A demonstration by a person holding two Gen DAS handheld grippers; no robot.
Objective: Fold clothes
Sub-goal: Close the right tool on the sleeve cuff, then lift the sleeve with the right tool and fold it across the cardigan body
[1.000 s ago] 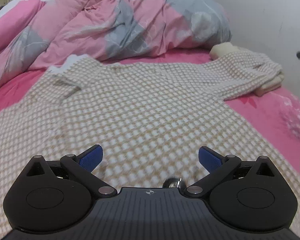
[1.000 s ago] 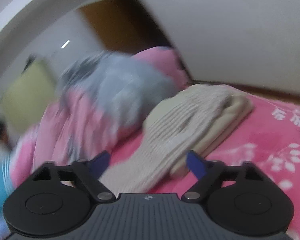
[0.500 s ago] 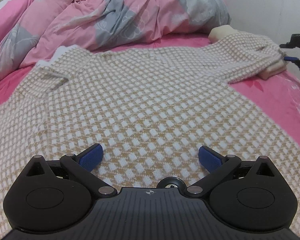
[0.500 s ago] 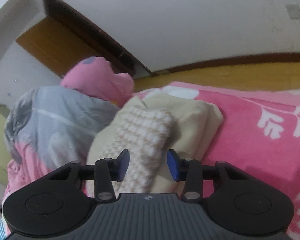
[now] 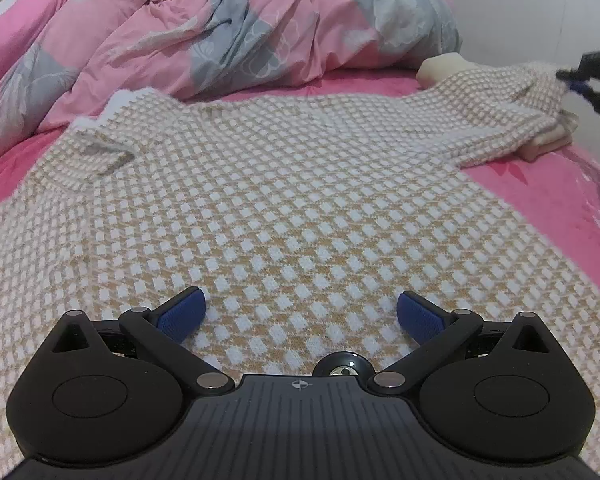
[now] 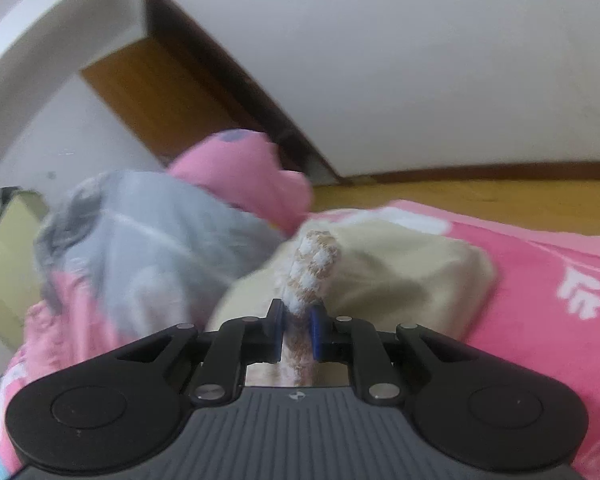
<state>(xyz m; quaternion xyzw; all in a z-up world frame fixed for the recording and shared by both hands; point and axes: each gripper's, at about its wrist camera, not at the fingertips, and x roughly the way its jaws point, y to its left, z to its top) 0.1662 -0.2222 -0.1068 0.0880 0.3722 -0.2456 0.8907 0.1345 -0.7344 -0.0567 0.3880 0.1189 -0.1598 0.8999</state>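
While the right hand-held gripper [image 6: 297, 328] is closing on the sleeve [image 6: 314, 268] at the bed's [image 5: 572, 216] far corner, pinch it fully before folding it across the spread sweater [image 5: 284, 216]; the left hand-held gripper [image 5: 300, 312] hovers apart over the hem.

Sweater [image 5: 300, 200]: chunky knit, fuzzy, matt. Quilt [image 5: 220, 24]: smooth, lightly creased cloth. My left claw [image 5: 300, 314]: matt black, probably plastic; ribbed blue pads [image 5: 182, 314].

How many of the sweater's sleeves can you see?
2. One sleeve stretches right, its end pinched in the closing right gripper. The other sleeve runs off the left edge, mostly hidden.
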